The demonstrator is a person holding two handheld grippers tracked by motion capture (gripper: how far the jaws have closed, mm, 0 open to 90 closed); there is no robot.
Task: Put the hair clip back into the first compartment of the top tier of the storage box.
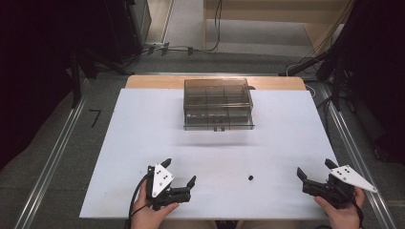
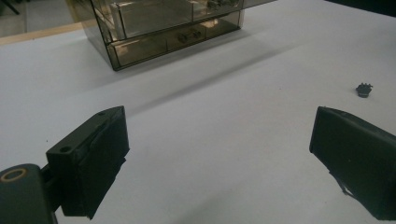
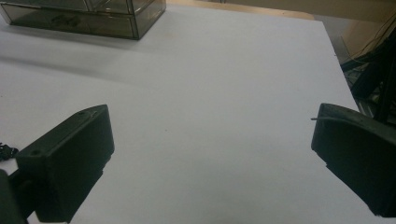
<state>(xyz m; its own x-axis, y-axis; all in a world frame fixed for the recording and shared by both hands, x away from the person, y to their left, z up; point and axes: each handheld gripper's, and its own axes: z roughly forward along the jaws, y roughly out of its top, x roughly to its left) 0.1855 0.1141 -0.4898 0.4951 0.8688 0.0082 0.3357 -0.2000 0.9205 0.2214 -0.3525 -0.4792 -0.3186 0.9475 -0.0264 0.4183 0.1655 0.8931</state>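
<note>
Left gripper [image 1: 179,173] at near left of the white surface [image 1: 143,143], jaws spread wide, nothing held. Right gripper [image 1: 316,170] at near right edge, jaws likewise released, empty. Small black part [image 1: 250,178] lies on the surface between the two, nearer the right one, touching neither. Smoky clear drawer box [image 1: 218,104] sits at far centre, well apart from both.

My claw [image 3: 212,154] spread wide over bare white table [image 3: 224,93], smoky plastic drawer box [image 3: 93,16] far ahead to my left, tiny black part [image 3: 7,151] just beside my left jaw.
</note>
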